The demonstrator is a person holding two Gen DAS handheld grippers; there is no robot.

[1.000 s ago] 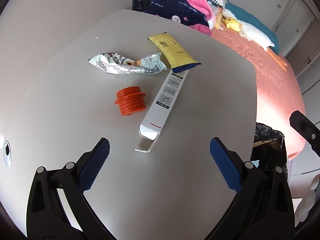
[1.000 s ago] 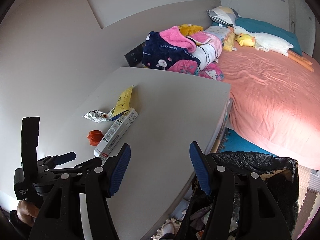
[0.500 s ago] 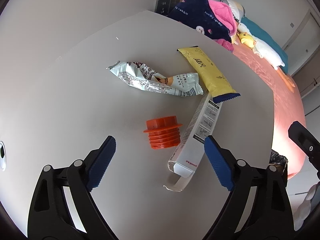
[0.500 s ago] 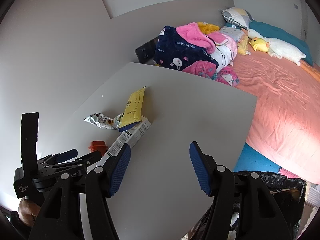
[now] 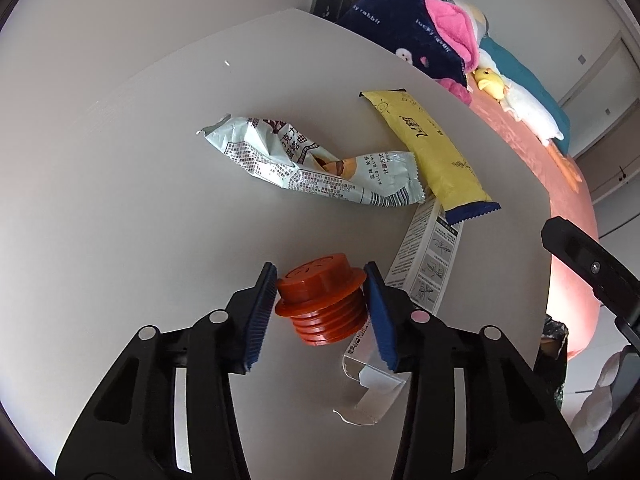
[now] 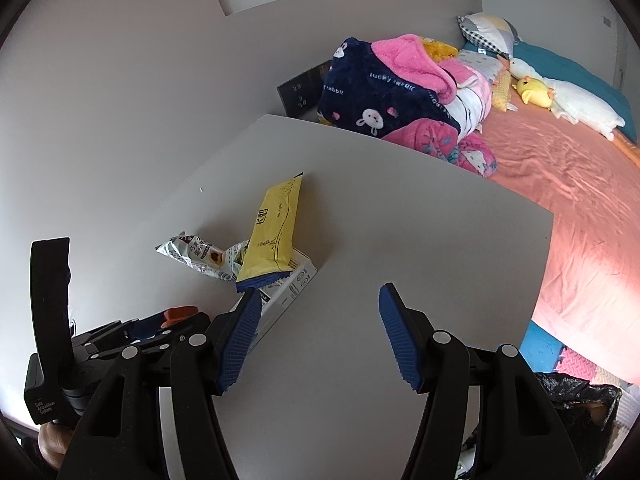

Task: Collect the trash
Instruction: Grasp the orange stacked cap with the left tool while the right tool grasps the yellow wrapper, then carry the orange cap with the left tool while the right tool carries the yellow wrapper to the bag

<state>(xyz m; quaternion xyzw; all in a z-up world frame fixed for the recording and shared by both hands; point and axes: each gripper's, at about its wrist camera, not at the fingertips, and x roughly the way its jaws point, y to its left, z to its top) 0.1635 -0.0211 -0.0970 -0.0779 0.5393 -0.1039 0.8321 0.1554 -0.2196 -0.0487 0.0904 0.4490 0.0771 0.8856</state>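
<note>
An orange ribbed cap (image 5: 320, 300) stands on the grey table (image 5: 120, 200), and its rim also shows in the right wrist view (image 6: 180, 314). My left gripper (image 5: 320, 266) is closing on it, both blue pads touching the cap's flange. Beyond it lie a crumpled pale snack wrapper (image 5: 312, 164), a yellow wrapper (image 5: 432, 152) and a long white carton (image 5: 424, 272) with an open end flap. My right gripper (image 6: 320, 292) hangs open over bare table (image 6: 400, 220), nothing between its fingers, just right of the carton (image 6: 288, 288) and the yellow wrapper (image 6: 272, 232).
A bin lined with a black bag (image 6: 580, 396) stands below the table's right edge. A pink bed (image 6: 580, 200) runs along the right. A pile of navy and pink blankets (image 6: 380, 92) lies past the table's far edge, with a wall to the left.
My left gripper came down and forward over the orange cap and its jaws narrowed from wide open onto it. My right gripper moved from above the bin to over the table, still open.
</note>
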